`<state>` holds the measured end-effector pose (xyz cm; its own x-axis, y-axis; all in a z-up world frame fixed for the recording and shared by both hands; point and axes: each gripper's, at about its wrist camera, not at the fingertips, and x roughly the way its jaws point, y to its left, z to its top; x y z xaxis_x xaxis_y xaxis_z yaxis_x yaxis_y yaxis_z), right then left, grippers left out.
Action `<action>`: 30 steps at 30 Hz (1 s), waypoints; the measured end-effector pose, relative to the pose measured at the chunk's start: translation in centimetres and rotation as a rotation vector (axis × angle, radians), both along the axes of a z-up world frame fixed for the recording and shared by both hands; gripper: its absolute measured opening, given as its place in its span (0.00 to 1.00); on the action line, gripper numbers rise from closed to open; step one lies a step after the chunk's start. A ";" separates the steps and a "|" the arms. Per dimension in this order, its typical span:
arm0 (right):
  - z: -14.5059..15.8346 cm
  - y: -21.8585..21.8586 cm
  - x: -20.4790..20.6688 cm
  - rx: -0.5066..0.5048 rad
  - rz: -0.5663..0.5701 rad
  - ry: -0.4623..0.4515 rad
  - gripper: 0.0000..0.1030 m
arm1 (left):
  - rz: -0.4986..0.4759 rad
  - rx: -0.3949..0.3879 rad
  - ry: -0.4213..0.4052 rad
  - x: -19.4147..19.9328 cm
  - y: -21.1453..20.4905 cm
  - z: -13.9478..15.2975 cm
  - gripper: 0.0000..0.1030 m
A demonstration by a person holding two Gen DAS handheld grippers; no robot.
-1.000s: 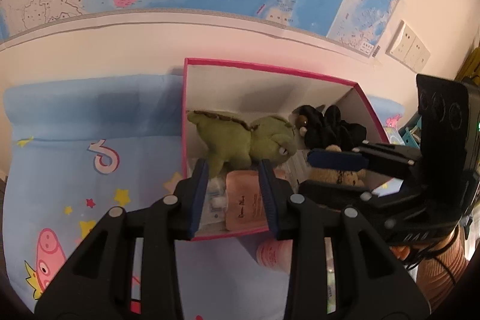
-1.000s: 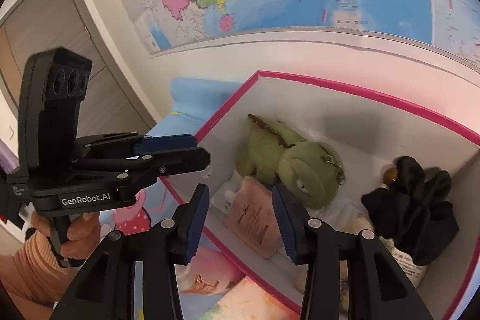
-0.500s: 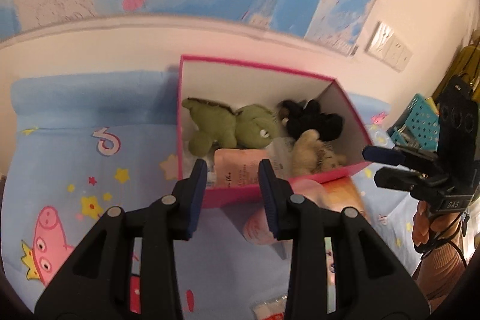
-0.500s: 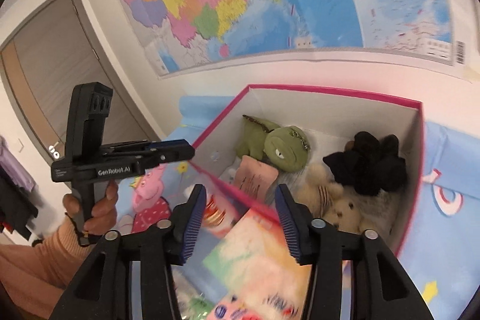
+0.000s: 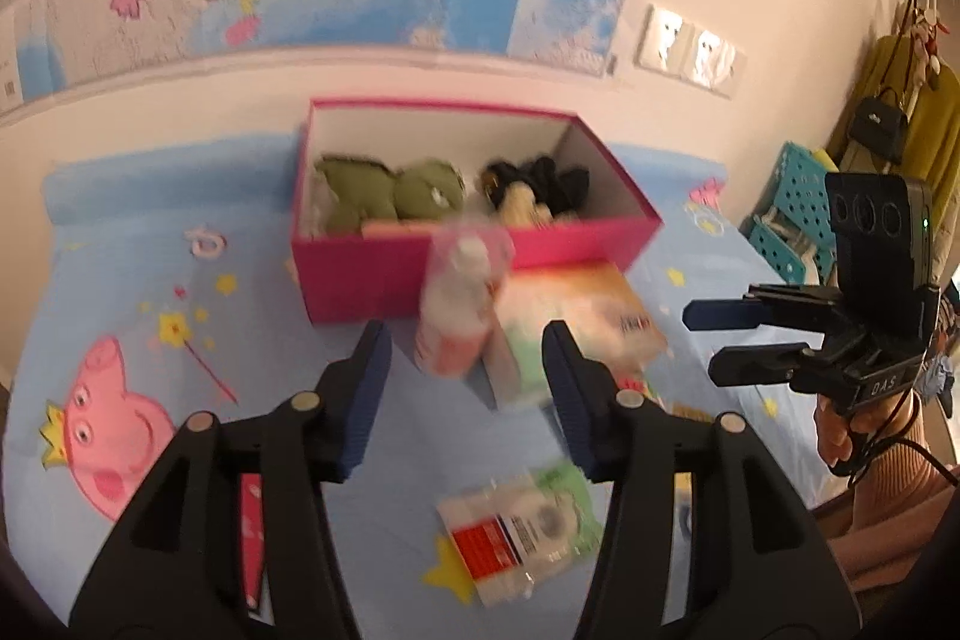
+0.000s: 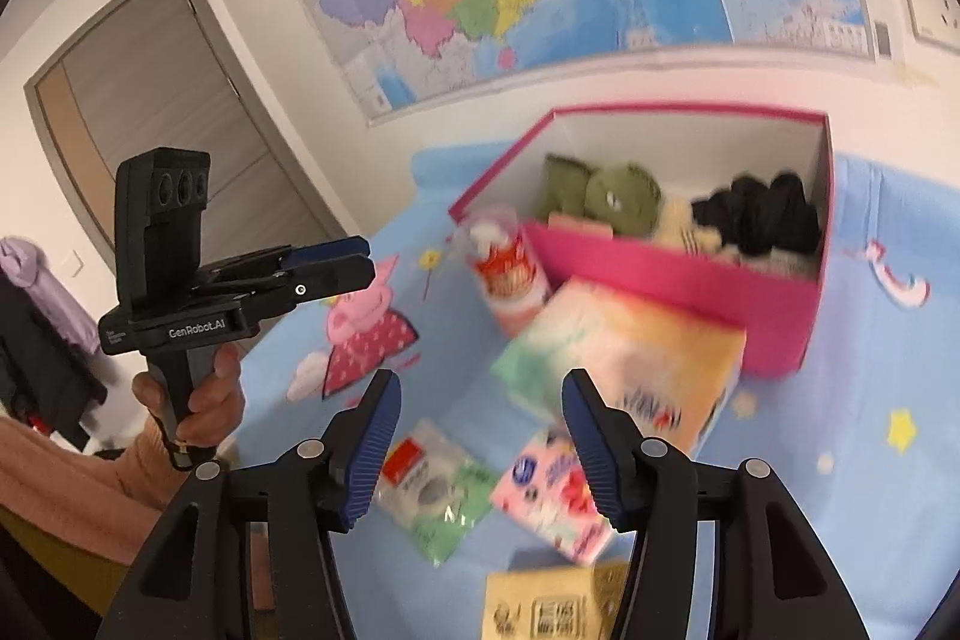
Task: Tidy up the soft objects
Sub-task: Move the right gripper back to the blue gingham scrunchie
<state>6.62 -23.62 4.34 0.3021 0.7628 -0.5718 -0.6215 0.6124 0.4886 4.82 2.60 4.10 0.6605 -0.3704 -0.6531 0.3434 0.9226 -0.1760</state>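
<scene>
The pink box (image 5: 474, 274) at the far edge of the bed (image 5: 120, 292) already holds a green plush (image 5: 390, 199) and black plush (image 5: 540, 181). Several soft packs, like the tissue pack (image 6: 624, 364), lie outside. Left gripper (image 5: 468, 394) and right gripper (image 6: 477, 442) are open, empty.

A green plush dinosaur (image 5: 390, 196), a black soft item (image 5: 540, 181) and a beige plush (image 5: 522, 208) are seen lying inside the open pink box (image 5: 480, 268).
</scene>
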 end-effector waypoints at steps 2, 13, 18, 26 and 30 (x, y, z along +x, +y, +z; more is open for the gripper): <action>-0.6 -0.2 -0.8 0.000 0.005 0.020 0.56 | -0.003 -0.004 0.025 -0.7 -0.2 -0.9 0.53; -4.5 -3.2 -3.6 -0.055 -0.103 0.127 0.56 | -0.073 -0.012 0.119 -3.2 -3.0 -4.7 0.53; -5.0 -4.0 -4.3 -0.060 -0.114 0.146 0.56 | -0.112 -0.017 0.158 -4.3 -4.2 -5.8 0.53; -6.1 -5.8 -7.5 -0.115 -0.084 0.199 0.56 | -0.262 0.001 0.204 -6.6 -7.6 -7.1 0.53; -6.6 -5.3 -9.7 -0.184 -0.023 0.196 0.55 | -0.314 0.005 0.222 -7.1 -9.2 -7.7 0.53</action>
<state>-3.08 -28.95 -2.26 0.1879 0.6351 -0.7492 -0.5114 0.7145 0.4774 -2.29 -6.59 -3.57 0.3577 -0.5285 -0.7699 0.5632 0.7797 -0.2736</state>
